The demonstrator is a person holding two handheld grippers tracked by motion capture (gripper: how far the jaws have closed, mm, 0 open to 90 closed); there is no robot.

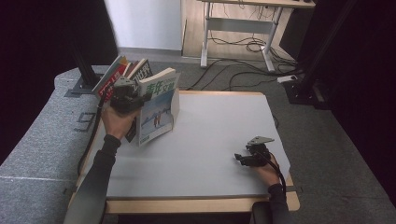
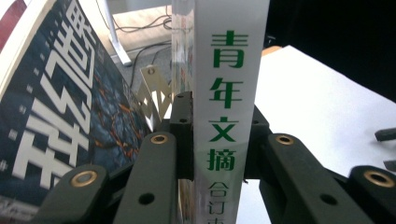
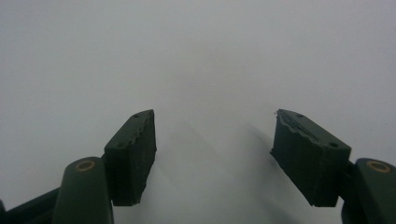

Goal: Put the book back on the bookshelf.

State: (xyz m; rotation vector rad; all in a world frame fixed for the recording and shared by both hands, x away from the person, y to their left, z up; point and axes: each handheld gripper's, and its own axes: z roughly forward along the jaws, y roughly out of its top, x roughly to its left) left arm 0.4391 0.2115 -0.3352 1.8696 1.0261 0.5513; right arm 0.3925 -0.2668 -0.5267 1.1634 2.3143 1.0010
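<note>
A thick book (image 1: 159,106) with a white spine and green characters stands upright at the back left of the white table top (image 1: 210,126). My left gripper (image 1: 127,96) is shut on it. In the left gripper view the two pads press on either side of the spine (image 2: 224,93), and the left gripper (image 2: 219,120) points along it. Several other books (image 1: 122,73) lean just behind, one with a dark cover (image 2: 60,107). My right gripper (image 1: 241,158) rests low near the table's front right. Its jaws stand open over bare table with nothing between them (image 3: 212,140).
A pale metal bracket (image 2: 154,91) stands between the dark-covered book and the held one. Beyond the table are a desk frame (image 1: 238,28) with loose cables (image 1: 243,46) on the floor and black stands at both back corners.
</note>
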